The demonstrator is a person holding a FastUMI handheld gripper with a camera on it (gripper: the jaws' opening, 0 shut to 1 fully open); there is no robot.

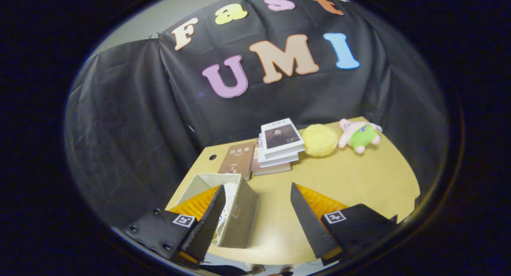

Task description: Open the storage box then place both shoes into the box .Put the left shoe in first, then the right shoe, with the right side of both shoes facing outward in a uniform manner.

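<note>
The gripper [255, 212] hangs with fingers wide apart, holding nothing, above the table [359, 180]; the open box [235, 212] at lower left already holds something white, probably a shoe.

On my bench [359, 180] I count one open storage box [243, 206], one stack of books [279, 146], one single book [236, 159] beside it, one yellow ball [319, 140], one plush toy [359, 135], with my tongs [255, 216] spread, nothing between the fingers.

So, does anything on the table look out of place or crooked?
Nothing is spilled or damaged. The stack of books is fanned unevenly, and the pink plush toy lies on its side by the yellow ball. The storage box is open with something white inside. The gripper is open.
</note>
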